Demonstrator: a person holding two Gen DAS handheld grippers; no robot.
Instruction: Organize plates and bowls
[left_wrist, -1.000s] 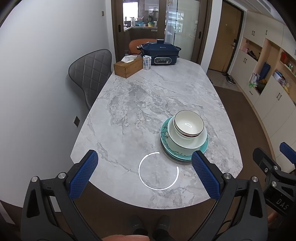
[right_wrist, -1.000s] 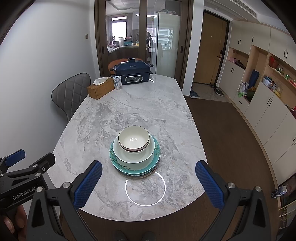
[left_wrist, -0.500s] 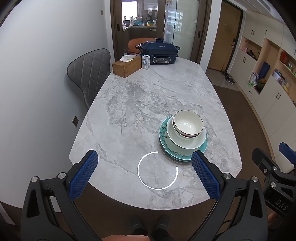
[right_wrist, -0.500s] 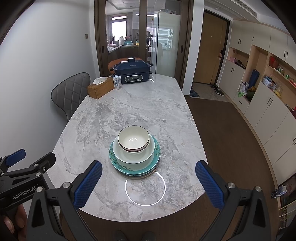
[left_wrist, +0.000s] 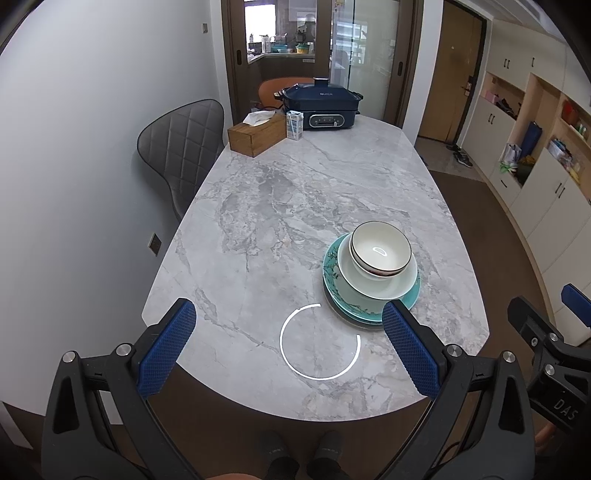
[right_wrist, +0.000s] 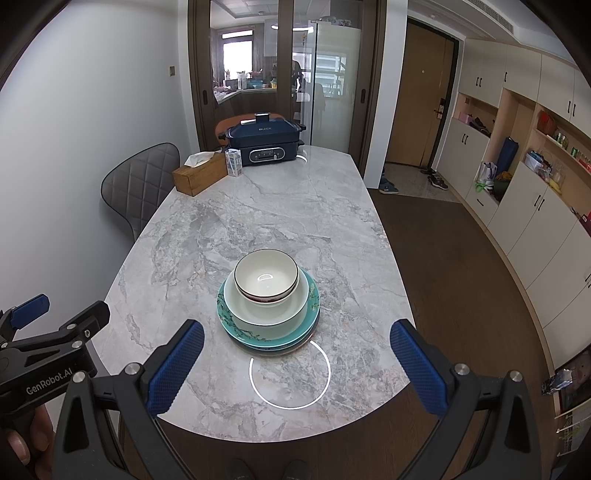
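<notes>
Left gripper, marked "GenRobot.AI", jaws wide apart, holding nothing; right gripper same, "DAS" readable, rest cut off. Grey marble table. Far left: wooden tissue box, small carton, navy "BUICK" cooker. Near-centre: dark-rimmed bowl in pale bowl atop teal plates. Cabinets right; lower plates mostly hidden.

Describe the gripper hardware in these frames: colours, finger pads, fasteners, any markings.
Both are alike: the left gripper and right gripper have black angular frames with triangular cut-outs, silver round-head screws at the joints, and blue pads with a fine cross-hatch texture. Seen from the other camera, white lettering shows: "GenRobot.AI" on the left body, "DAS" on the right. No cables are visible. Dark socks show at the bottom.
</notes>
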